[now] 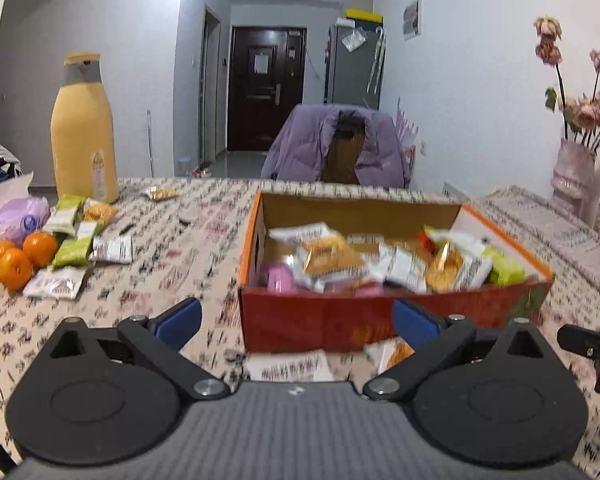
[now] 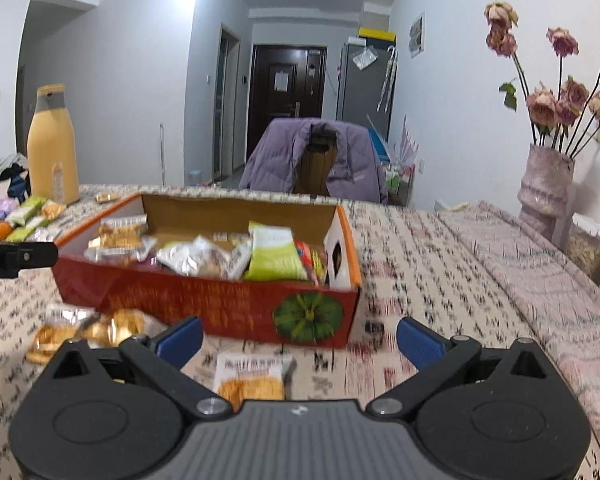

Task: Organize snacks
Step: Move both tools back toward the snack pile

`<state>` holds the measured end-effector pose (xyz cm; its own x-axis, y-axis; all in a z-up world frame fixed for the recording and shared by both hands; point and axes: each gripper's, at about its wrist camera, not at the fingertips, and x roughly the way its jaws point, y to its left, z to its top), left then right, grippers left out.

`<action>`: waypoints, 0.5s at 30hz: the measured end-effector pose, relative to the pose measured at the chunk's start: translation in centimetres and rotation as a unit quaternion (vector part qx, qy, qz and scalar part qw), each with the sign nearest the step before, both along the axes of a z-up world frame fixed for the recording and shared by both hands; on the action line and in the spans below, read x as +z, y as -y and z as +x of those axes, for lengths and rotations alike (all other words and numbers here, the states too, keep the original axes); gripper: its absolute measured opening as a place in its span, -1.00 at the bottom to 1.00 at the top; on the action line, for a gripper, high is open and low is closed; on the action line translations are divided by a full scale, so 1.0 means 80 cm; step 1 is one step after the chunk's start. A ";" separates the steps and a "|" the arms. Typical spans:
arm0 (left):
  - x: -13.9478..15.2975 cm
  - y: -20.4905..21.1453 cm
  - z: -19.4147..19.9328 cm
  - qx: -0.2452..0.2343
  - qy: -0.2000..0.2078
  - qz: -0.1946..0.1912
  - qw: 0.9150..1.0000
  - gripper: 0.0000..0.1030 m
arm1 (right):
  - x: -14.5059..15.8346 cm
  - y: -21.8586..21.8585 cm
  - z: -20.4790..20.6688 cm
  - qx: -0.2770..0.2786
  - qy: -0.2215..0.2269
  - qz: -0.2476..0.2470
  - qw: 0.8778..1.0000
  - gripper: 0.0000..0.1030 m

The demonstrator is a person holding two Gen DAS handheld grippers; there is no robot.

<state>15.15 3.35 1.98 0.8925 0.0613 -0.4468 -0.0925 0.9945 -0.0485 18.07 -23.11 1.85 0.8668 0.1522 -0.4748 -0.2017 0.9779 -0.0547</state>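
Both tools, left [image 1: 296,320] and right [image 2: 299,338], hover level, released, before the snack box [image 2: 236,300].

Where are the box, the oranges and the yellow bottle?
box [image 1: 320,320]: left wrist view, red front wall.
oranges [image 1: 16,268]: left wrist view, front orange.
yellow bottle [image 1: 82,132]: left wrist view, body.

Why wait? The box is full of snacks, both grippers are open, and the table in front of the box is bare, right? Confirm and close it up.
Not bare. In the right wrist view, a snack packet lies on the table just in front of the box, with more packets to its left. The rest holds: snacks fill the box, and the left gripper and right gripper are open.
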 end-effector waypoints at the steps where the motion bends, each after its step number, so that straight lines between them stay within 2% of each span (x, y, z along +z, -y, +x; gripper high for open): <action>1: -0.005 -0.001 -0.002 -0.002 -0.006 0.001 1.000 1.00 | -0.003 0.000 -0.001 0.001 -0.005 -0.001 1.000 1.00; 7: -0.031 -0.006 -0.008 -0.009 -0.037 0.000 0.999 1.00 | -0.025 -0.001 -0.006 0.009 -0.037 -0.005 0.999 1.00; 15: -0.054 -0.012 -0.006 -0.006 -0.050 0.001 0.999 1.00 | -0.042 -0.014 0.011 0.019 -0.078 -0.020 0.997 1.00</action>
